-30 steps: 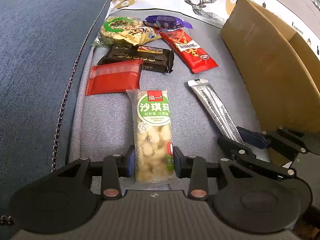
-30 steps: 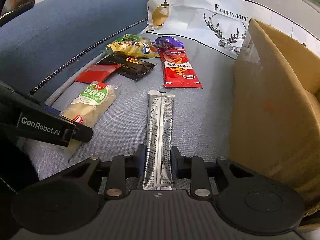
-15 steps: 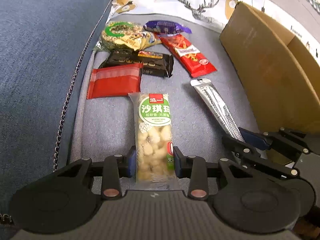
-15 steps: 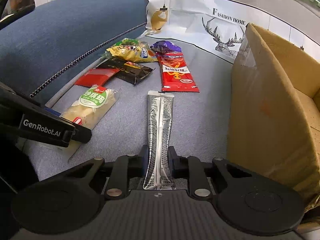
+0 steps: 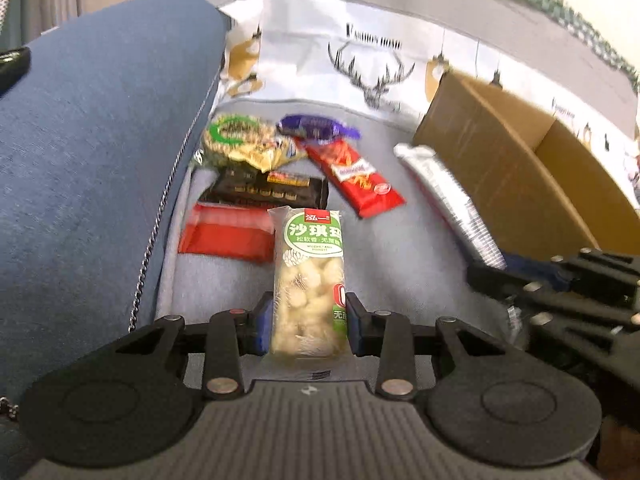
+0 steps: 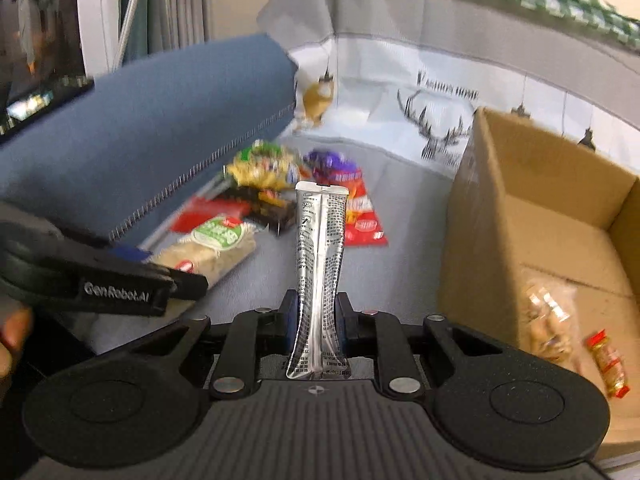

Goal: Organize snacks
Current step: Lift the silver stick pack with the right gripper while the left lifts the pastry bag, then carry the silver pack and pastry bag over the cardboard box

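A: Snacks, 2 of them gripped. Left gripper (image 5: 309, 320) pinching the near end of the green-labelled clear pack of pale puffed pieces (image 5: 310, 280), raised above the grey seat cushion (image 5: 384, 248) and pointing away from the camera.

B: Right gripper (image 6: 316, 320) clamped on the lower part of the silver stick pouch (image 6: 319, 272), standing almost upright between the fingers. Cardboard box (image 6: 532, 216) just to its right, open, with a clear bag of pale snacks (image 6: 548, 320) and a small red wrapped sweet (image 6: 608, 364) on its floor.

A: Farther out on the cushion, 5 more packets close together: flat red pack (image 5: 226, 234), black pack (image 5: 268, 192) just behind it, long red pack (image 5: 354, 176) angled to the right, yellow-green bag (image 5: 244, 142) and purple wrapper (image 5: 316, 128) at the back.

B: Blue armrest (image 5: 92, 152) along the left; deer-print cloth (image 5: 372, 68) behind. Much of both views blurred
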Demonstrator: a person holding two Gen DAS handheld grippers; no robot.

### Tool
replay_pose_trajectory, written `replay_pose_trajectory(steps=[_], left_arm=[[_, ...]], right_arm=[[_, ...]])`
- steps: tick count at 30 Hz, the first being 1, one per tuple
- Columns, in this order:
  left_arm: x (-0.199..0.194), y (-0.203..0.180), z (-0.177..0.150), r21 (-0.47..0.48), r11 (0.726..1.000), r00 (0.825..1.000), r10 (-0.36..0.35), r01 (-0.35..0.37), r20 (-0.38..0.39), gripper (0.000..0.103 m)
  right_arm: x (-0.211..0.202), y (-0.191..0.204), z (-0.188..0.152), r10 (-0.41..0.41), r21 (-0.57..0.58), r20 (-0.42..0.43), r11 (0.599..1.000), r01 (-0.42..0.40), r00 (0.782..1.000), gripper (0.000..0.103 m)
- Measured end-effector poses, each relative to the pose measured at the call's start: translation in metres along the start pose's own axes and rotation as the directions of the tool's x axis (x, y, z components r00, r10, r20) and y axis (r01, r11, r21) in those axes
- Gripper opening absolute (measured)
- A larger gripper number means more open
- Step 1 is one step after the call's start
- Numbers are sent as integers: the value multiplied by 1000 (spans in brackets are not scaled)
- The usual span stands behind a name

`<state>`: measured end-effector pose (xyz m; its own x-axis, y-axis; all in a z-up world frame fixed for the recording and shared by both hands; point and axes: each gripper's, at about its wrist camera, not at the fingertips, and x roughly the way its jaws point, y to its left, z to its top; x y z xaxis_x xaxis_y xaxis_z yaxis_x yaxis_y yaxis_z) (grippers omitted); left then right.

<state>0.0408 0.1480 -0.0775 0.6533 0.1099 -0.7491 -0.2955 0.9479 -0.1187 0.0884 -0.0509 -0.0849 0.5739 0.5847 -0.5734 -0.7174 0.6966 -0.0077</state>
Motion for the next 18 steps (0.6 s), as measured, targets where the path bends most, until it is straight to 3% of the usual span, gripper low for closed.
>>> replay_pose_trajectory(steps=[4, 10, 18], left_arm=[[-4, -2, 0, 3, 1000, 1000, -4, 3, 23, 39], [-7, -8, -2, 26, 1000, 999, 3, -5, 46, 39], [-4, -13, -2, 51, 998, 998, 37, -39, 49, 39]], right_arm=[[-28, -9, 12, 11, 27, 76, 1000, -14, 997, 20], [-81, -43, 35, 10, 42, 232, 999, -20, 973, 20], [-116, -114, 42, -115, 7, 323, 993, 119, 939, 20]])
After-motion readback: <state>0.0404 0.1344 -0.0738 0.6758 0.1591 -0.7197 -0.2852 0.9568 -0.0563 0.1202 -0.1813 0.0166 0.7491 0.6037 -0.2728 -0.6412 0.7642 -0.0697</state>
